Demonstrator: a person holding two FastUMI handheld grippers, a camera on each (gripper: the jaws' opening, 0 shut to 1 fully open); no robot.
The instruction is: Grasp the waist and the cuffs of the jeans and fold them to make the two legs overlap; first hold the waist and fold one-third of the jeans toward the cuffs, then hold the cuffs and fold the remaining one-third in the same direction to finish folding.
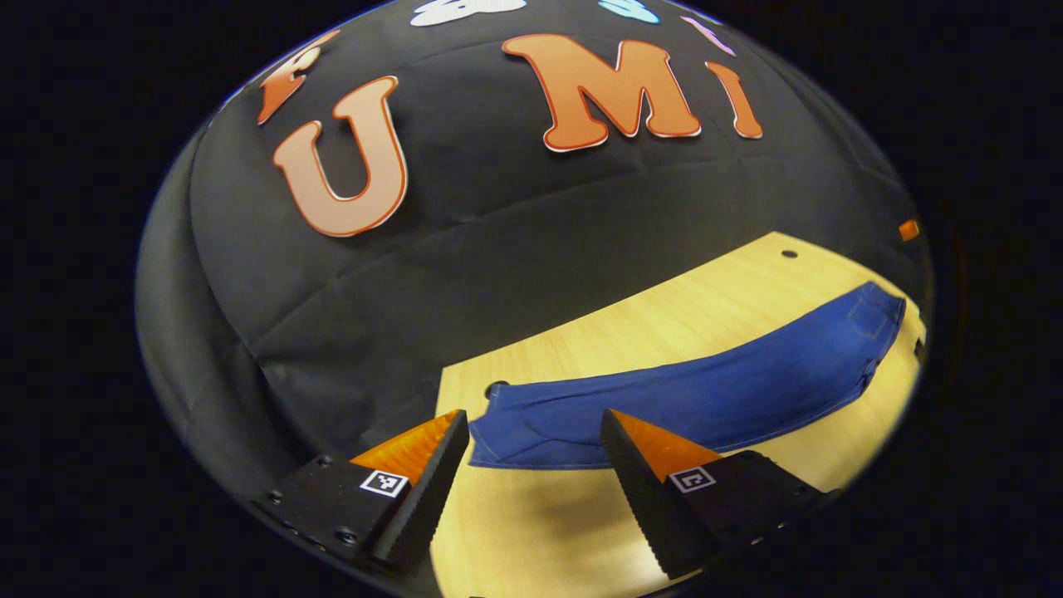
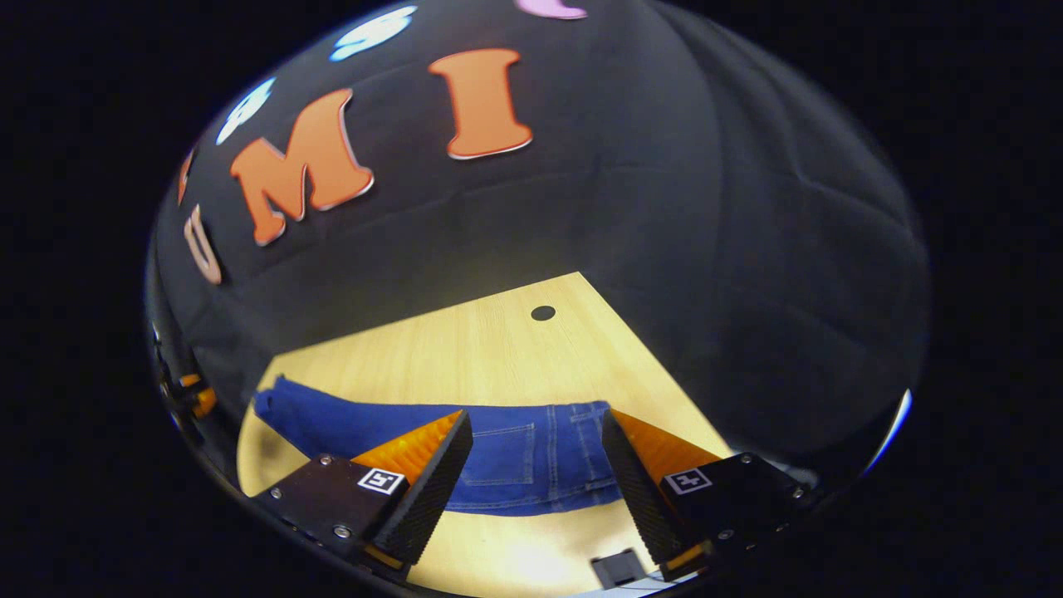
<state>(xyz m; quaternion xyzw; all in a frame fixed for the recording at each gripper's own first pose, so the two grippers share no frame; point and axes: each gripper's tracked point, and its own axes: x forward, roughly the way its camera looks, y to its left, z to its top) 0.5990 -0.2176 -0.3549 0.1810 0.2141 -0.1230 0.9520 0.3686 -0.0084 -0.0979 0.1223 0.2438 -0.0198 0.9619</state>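
Note:
Blue jeans [image 1: 706, 394] lie flat across the light wooden table [image 1: 714, 307], the two legs laid together. In the left gripper view the cuffs [image 1: 507, 432] are close in front of my left gripper [image 1: 536, 423], which hovers open above the table with nothing between its fingers; the waist lies far off to the right. The right gripper view shows the jeans [image 2: 465, 448] with the waist and back pocket [image 2: 531, 453] directly ahead of my right gripper [image 2: 536, 423], open and empty above the near edge of the fabric. The legs stretch away to the left.
Black cloth walls close the table on the far side and both ends. A dark round hole [image 2: 543, 313] sits in the tabletop beyond the waist, another [image 1: 789, 253] in the left gripper view. A small dark object [image 2: 619, 569] lies at the table's near edge.

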